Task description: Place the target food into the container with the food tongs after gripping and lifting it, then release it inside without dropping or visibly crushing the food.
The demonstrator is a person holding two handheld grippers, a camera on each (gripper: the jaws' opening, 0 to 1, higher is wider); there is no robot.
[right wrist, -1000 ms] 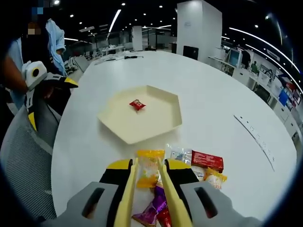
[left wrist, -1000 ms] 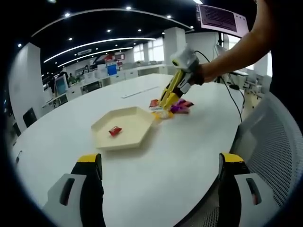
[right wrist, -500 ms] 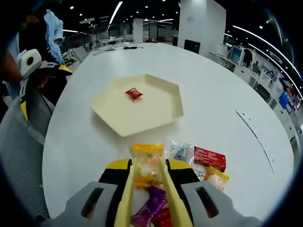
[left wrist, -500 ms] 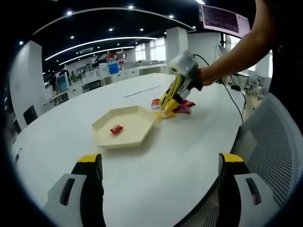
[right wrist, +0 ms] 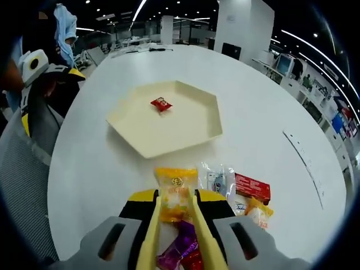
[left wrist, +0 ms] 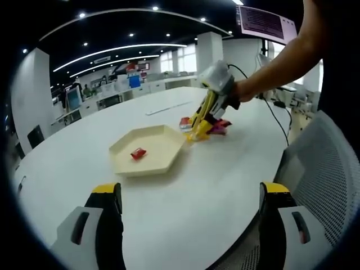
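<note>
My right gripper (right wrist: 176,216) is clamped, through the yellow tongs (right wrist: 151,236), on an orange snack packet (right wrist: 175,192) near the table (right wrist: 101,163) edge, beside the snack pile (right wrist: 242,194). The hexagonal tray (right wrist: 169,121) lies beyond, holding a red candy (right wrist: 161,104). My left gripper (left wrist: 188,225) stands apart, holding nothing.

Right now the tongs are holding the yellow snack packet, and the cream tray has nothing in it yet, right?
Not quite. The tongs do hold the yellow snack packet, but the cream tray isn't bare: a small red packet already lies in it. The right gripper view shows this clearly, and the left gripper view shows the same red packet in the tray too.
</note>
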